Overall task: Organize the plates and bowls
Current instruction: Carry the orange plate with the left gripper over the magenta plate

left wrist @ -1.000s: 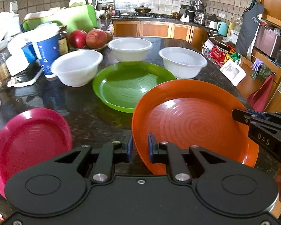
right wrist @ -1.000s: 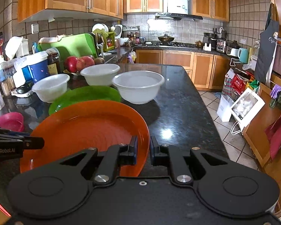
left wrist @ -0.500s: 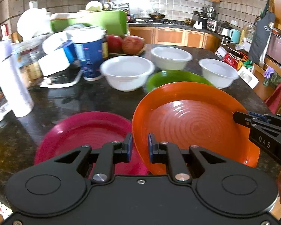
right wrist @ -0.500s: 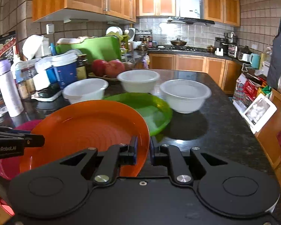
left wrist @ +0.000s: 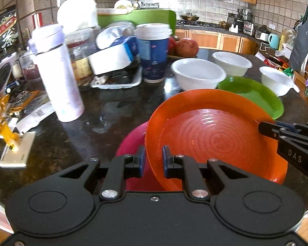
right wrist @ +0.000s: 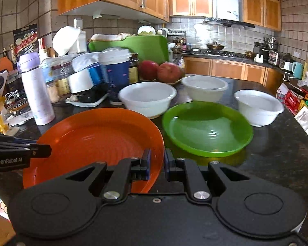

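A: Left gripper (left wrist: 153,161) first. What are you doing with it?

B: You're pinching the near-left rim of the orange plate (left wrist: 215,139), jaws clamped on the edge. Right gripper (right wrist: 156,165) is doing the same on the plate's opposite rim, also clenched on it. So you're carrying one plate (right wrist: 96,139) between both hands, tilted a bit, off the counter (right wrist: 277,160).

A: Where's it going?

B: My guess: onto the pink plate (left wrist: 133,141), which is lying directly under the orange one, peeking out on the left-gripper side. The drop is straight down, not sideways. Left hand is sitting nearer to the pink one.

A: And the rest?

B: Green plate (right wrist: 207,129) is lying flat on the counter beyond and to the right, nearer your right gripper. Three white bowls (right wrist: 147,98) are standing behind it, apart from each other, not nested yet.

A: Risk?

B: Probably uneven release, since you're holding it on a tilt.
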The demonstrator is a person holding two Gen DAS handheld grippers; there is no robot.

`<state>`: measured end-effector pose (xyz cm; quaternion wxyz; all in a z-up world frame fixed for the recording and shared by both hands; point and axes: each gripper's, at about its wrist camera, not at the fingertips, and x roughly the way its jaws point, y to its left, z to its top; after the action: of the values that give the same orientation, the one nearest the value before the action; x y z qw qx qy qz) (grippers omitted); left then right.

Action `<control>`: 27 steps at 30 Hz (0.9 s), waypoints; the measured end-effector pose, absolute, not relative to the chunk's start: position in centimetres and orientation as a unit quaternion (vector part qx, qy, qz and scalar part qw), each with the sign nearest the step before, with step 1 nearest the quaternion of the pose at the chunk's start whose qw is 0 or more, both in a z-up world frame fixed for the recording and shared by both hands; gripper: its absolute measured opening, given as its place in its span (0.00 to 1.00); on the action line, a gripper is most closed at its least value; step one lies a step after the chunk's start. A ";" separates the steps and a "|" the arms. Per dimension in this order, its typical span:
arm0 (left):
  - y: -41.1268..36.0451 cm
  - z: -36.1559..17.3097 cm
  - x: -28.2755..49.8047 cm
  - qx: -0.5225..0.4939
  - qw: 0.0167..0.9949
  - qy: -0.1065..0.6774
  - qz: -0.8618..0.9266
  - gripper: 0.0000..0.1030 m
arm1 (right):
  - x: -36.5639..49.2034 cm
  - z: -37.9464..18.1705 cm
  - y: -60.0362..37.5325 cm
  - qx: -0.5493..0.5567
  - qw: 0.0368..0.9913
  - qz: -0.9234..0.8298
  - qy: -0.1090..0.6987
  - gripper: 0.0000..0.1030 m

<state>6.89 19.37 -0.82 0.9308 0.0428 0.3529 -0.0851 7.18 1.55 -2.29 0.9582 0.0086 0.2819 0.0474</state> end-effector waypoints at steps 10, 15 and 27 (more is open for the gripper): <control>23.3 -2.0 7.9 0.053 0.925 0.366 -0.093 0.21 | 7.5 -3.6 5.9 0.006 0.952 0.045 0.302 0.15; 23.7 -2.3 8.1 0.058 0.921 0.369 -0.109 0.21 | 7.4 -3.9 6.4 0.007 0.950 0.030 0.311 0.15; 23.6 -3.3 8.9 0.076 0.913 0.378 -0.134 0.22 | 7.8 -4.7 7.0 0.001 0.949 0.000 0.314 0.16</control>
<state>8.94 23.64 -3.31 0.9128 0.0763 0.3782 -0.1342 7.84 7.03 -4.66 0.9493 0.0014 0.3143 -0.0001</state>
